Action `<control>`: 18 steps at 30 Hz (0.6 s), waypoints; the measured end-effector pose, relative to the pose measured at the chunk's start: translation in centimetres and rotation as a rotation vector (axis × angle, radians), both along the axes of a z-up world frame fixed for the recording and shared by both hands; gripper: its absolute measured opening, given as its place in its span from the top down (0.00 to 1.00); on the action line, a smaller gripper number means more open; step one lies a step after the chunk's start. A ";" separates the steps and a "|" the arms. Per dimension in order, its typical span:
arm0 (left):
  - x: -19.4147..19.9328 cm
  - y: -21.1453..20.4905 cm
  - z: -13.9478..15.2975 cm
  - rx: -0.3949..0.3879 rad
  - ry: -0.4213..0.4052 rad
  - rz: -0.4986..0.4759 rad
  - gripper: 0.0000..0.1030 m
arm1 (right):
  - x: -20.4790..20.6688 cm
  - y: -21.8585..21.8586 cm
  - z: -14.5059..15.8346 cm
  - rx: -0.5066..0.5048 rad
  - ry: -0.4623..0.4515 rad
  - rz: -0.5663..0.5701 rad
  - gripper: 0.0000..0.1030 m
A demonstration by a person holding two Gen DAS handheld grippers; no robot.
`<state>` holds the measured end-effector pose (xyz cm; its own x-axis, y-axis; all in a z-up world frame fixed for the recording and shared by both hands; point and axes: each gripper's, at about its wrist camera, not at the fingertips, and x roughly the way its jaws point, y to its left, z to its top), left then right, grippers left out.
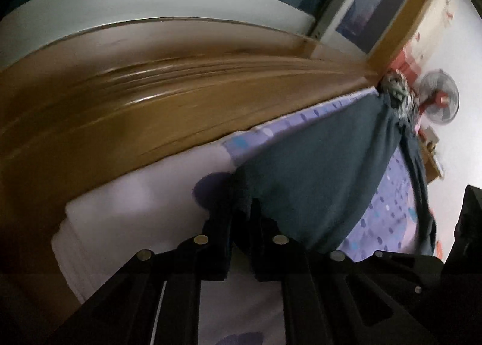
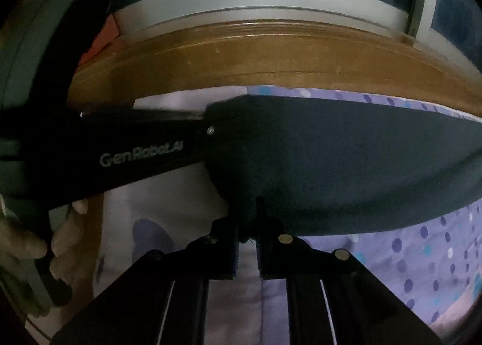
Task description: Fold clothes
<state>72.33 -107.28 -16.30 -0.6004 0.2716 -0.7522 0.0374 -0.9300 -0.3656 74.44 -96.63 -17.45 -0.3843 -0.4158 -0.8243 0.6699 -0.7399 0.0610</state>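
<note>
My left tongs (image 1: 241, 209) are pinched nearly closed on a corner of the dark teal-grey knit garment (image 1: 307, 170), with a bunched fold of cloth squeezed between the pads. My right tongs (image 2: 248, 224) are likewise almost closed, gripping another bit of the same garment's (image 2: 346, 158) edge. In the right wrist view the black body of the other tool, printed with pale lettering (image 2: 141, 156), reaches in from the left and meets the cloth just beside my own grip, with a person's hand (image 2: 45, 245) around its handle, so I judge the two grips to be close together on one end of the piece

From both pinches the garment stretches away in a taut sheet, raised off the purple bedsheet with dark and pale blue dots (image 2: 421, 254) along that end and trailing down to it farther off. The bed runs beside a brown wooden frame board (image 1: 150, 95), and a white standing fan with a red centre (image 1: 439, 98) sits far off by the wall

I read this as the carry-over stage of a fold: both corners are taken and lifted. Next I need to travel both hands together at even height, keep the edge tight, lay it squarely on the far part of the cloth, then let go
</note>
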 end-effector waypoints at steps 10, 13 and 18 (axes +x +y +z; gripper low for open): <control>5.2 -1.4 2.0 -0.014 -0.015 0.013 0.80 | 4.8 4.6 4.0 -0.059 0.052 0.009 0.43; 7.6 0.4 2.8 0.032 -0.018 -0.040 0.71 | 6.4 7.5 5.3 -0.056 0.088 -0.024 0.42; 9.3 4.9 2.8 0.136 -0.039 -0.208 0.68 | 9.1 14.5 6.0 -0.004 0.135 -0.189 0.41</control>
